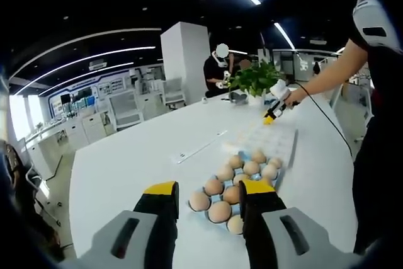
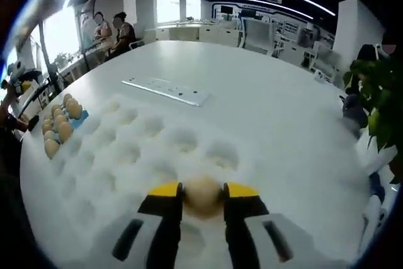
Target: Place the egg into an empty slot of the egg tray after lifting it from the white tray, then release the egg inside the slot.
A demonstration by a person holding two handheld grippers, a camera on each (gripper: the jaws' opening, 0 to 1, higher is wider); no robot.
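White table (image 2: 264, 92), egg (image 2: 203, 196) between jaws.

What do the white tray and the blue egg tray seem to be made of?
White tray: probably matte foam or moulded pulp; its dimples look soft-edged, with no glare. Blue egg tray: perhaps thin plastic or dyed pulp; only small even blue patches show between the eggs, so I cannot say which.

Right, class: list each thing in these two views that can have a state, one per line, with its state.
right gripper: shut on the egg, over the white tray
egg: held between the right gripper's jaws
white tray: its visible slots empty
left gripper: open, holding nothing
egg tray: blue, mostly filled with eggs
plant: upright on the table
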